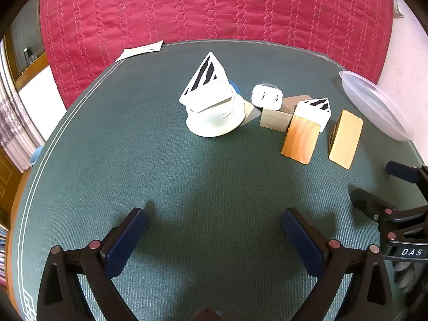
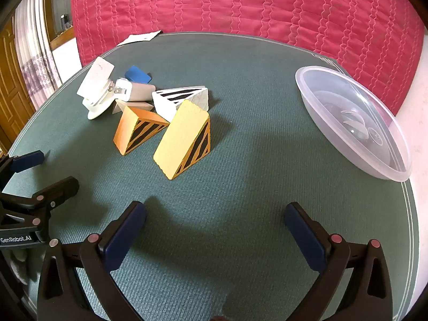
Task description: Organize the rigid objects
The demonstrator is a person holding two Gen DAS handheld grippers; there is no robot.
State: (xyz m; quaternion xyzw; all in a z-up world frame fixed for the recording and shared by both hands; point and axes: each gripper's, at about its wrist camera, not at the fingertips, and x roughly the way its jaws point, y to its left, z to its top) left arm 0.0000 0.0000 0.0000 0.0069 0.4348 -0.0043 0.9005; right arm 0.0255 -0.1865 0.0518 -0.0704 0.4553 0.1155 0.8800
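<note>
The clear plastic basin sits at the table's far right edge. The yellow striped wedge stands ahead and left of the right gripper, probably the nearer hand, its slope running away toward the pile. Both grippers, left gripper included, hover with fingers spread wide, empty.

We see bright, even daylight, soft shadows on the green table, sharp focus, and fisheye-curved, dark-cornered edges.
</note>
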